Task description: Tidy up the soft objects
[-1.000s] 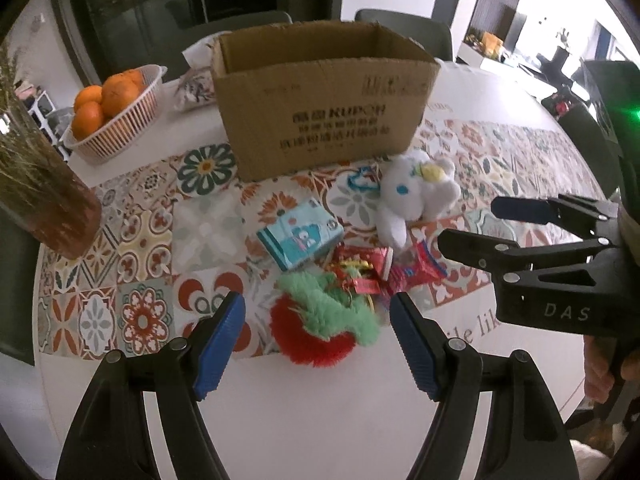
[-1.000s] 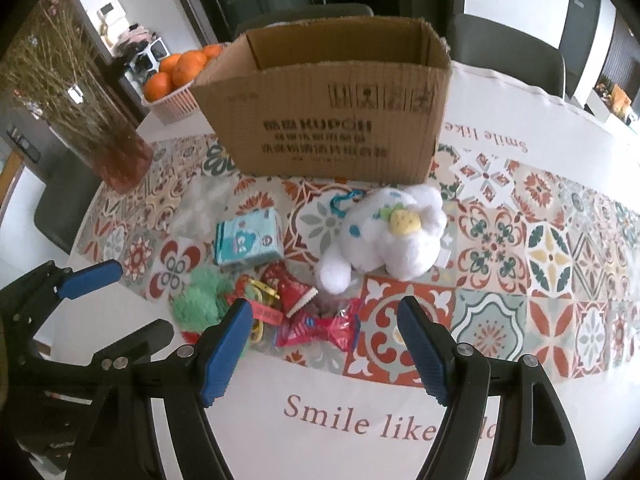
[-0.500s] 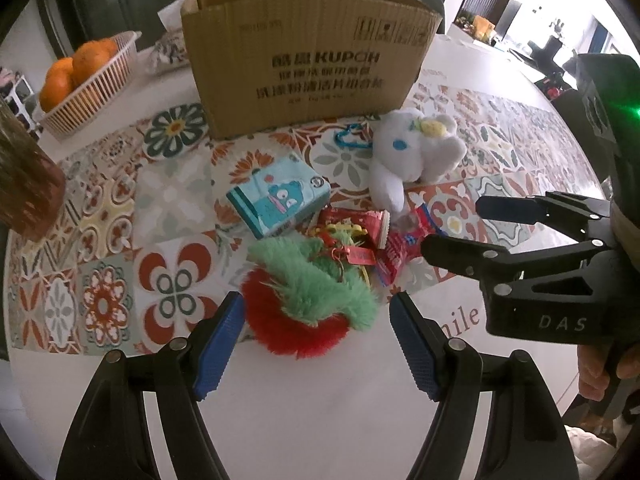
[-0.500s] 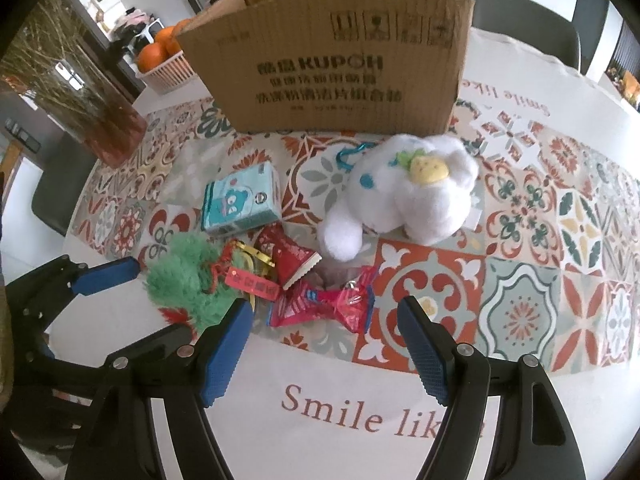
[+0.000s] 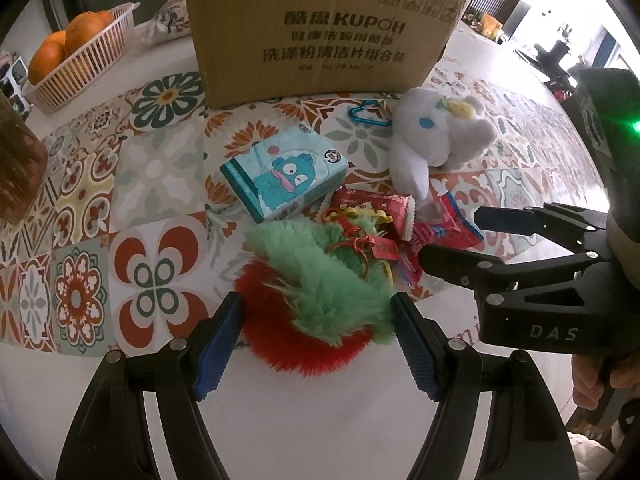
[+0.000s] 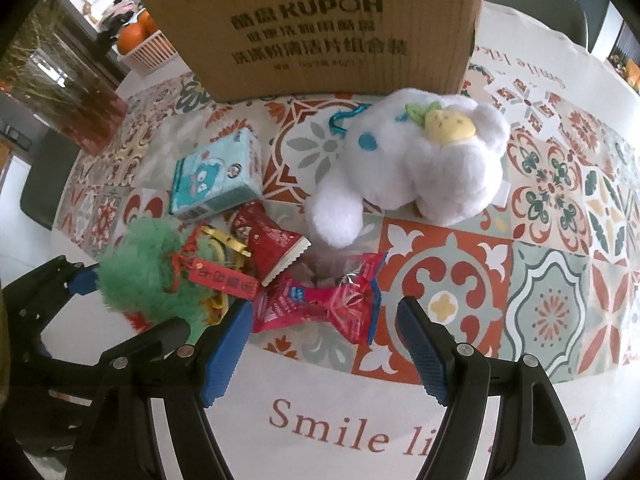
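A fluffy red and green plush (image 5: pixel 316 300) lies on the patterned tablecloth, between the open fingers of my left gripper (image 5: pixel 316 344), which is down around its near side; it also shows in the right wrist view (image 6: pixel 140 272). A white plush bunny (image 6: pixel 412 176) lies beyond, also in the left wrist view (image 5: pixel 436 144). My right gripper (image 6: pixel 324 352) is open, its fingers either side of a red candy wrapper (image 6: pixel 324 304). A teal tissue pack (image 5: pixel 284 172) and red packets (image 5: pixel 372 208) lie among them. A cardboard box (image 5: pixel 320 32) stands behind.
A basket of oranges (image 5: pixel 68 68) stands at the back left. A glass vase of dried stems (image 6: pixel 68 92) stands at the left. The right gripper's body (image 5: pixel 532 280) sits close to the right of the plush pile. The white table edge is near me.
Both grippers have moved forward and down toward the pile. The left fingers now flank the red and green plush; the right fingers now flank the red wrapper. Both stay open.
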The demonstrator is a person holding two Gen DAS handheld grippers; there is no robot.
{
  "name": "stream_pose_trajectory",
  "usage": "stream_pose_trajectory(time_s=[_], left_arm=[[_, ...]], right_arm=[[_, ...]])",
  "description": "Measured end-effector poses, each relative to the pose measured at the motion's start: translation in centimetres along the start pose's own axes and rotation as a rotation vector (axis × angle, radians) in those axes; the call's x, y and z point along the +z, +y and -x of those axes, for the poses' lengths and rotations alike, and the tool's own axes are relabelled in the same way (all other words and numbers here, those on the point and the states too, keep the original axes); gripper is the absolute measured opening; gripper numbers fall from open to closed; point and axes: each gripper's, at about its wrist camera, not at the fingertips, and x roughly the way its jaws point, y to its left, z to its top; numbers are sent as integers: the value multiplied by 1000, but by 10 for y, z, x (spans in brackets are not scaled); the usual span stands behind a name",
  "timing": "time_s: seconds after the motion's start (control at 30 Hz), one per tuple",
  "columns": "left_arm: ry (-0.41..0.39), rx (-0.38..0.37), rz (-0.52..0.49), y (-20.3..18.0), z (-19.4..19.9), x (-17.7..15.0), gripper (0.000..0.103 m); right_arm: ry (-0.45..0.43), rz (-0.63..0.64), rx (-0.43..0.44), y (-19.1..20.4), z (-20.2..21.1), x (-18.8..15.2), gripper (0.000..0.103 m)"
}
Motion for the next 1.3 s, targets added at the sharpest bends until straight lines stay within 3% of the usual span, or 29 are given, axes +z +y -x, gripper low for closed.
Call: stream_pose_trajectory(time_s=[0.4, 0.6, 0.73, 0.9, 1.3], left_arm=[[-5, -21, 45, 10, -10, 2, 72], [-5, -45, 76, 9, -14, 1, 62], [-6, -66, 107, 12, -16, 0, 52], [-18, -46, 114, 12, -12, -6, 43], [-86, 0, 114, -1, 11, -18, 40]], right_arm=[[13, -7, -1, 1, -15, 4, 76], [3, -10, -4, 1, -17, 3, 74], [-2, -4, -3, 4, -15, 2, 61], [-9, -13, -2, 5, -14, -4, 58], [-36, -44, 4, 0, 2, -22, 48]])
